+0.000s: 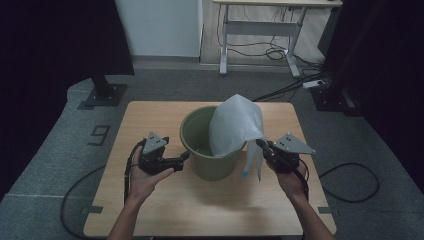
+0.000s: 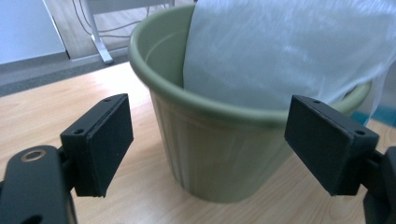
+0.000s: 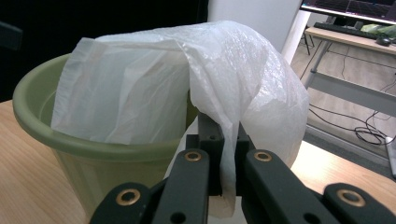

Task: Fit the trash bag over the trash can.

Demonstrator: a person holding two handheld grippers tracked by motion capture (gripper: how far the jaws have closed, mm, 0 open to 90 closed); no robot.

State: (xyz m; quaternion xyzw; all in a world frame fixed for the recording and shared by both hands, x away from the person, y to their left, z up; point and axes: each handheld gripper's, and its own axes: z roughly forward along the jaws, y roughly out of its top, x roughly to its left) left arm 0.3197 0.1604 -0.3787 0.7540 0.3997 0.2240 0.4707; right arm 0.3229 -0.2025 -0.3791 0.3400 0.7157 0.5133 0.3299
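My right tongs point(image 1: 260, 144) are clamped tight on a fold of the white plastic bag point(image 1: 235, 125), and in the right gripper view I see the thin film pinched between the two black jaws of the tongs point(image 3: 224, 186), with a strip of it hanging below them. The bag rises in a puffed, rounded shape over the right half of the green bucket point(image 1: 210, 160); part of it sits inside the bucket against the inner wall, and part drapes over the right rim and hangs down outside, towards my right hand point(image 1: 290, 175). The bucket stands upright near the middle of the wooden bench point(image 1: 150, 205), a little to the far side of my hands. My left tongs point(image 1: 184, 157) are spread wide and grip nothing: in the left gripper view the tongs point(image 2: 210, 149) have their two black pads point(image 2: 105, 142) standing on either side of the bucket's near left wall, apart from it, with bare bench below. In the high view the left tongs point at the bucket's left side, just beside its rim, with my left hand point(image 1: 147, 175) around the body behind them.
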